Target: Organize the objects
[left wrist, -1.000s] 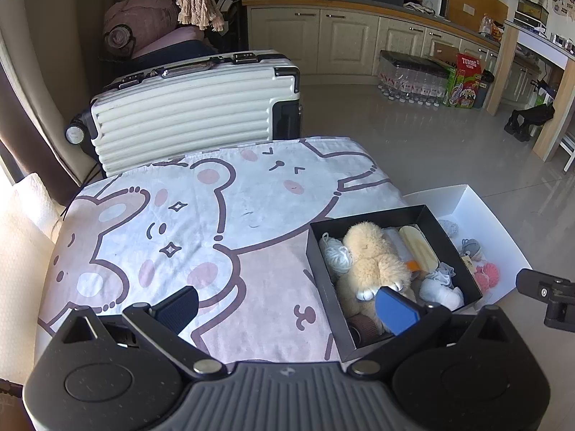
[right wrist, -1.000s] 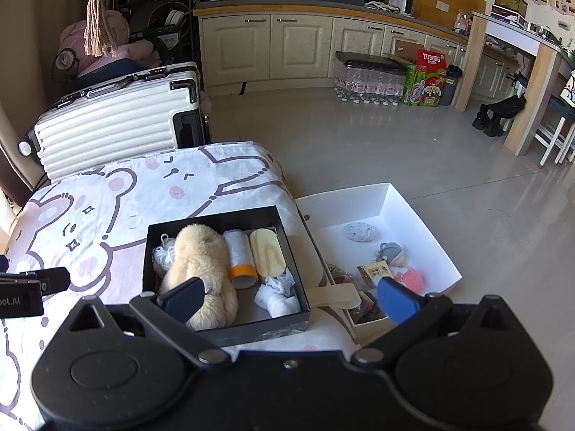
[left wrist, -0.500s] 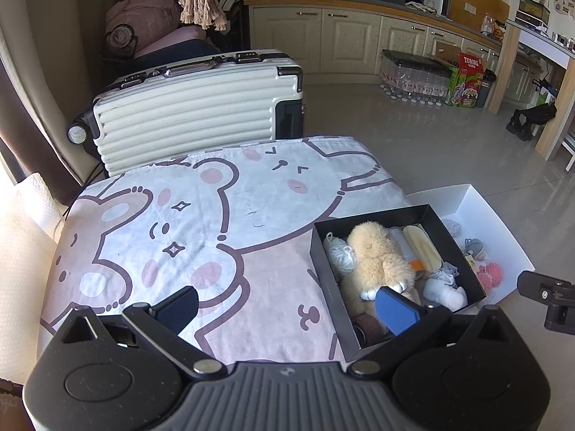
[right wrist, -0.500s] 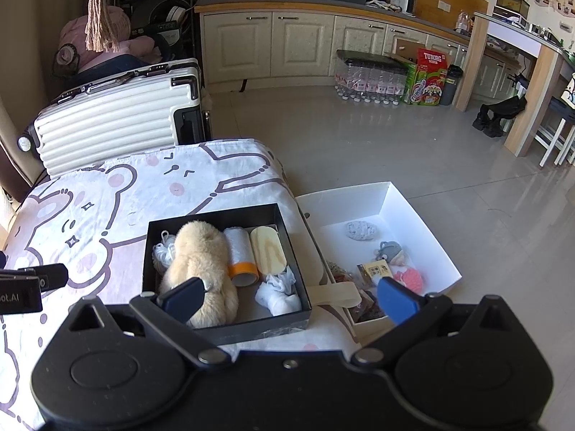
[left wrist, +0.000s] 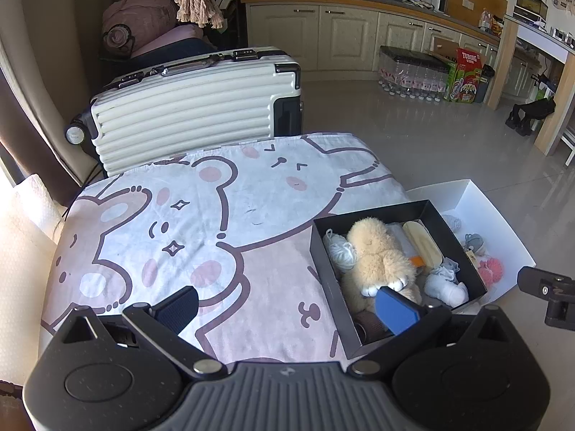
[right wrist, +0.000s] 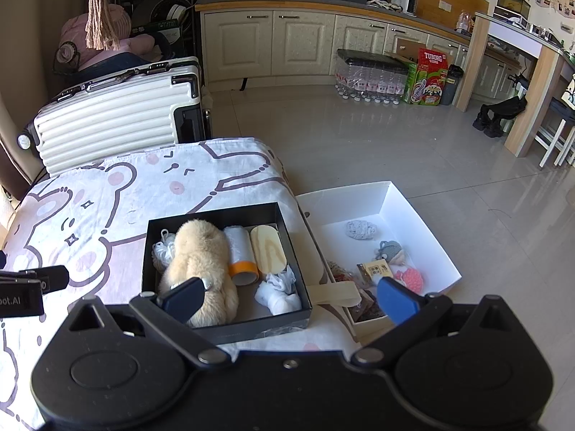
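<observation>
Nothing moved, black box (right wrist: 222, 215) holding plush toy (right wrist: 201, 262), thread spool (right wrist: 240, 251)

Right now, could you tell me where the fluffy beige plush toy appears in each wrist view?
Left wrist: plush toy lies lower right, in the black box, just above the right fingertip.
Right wrist: plush toy lies left of centre, in the same box.
Shared landmark: white suitcase behind the table.

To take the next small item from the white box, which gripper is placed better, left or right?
Probably the right gripper: open, its right finger is already over the white box with the pink knitted item. The open left gripper faces the bedsheet and black box.
</observation>
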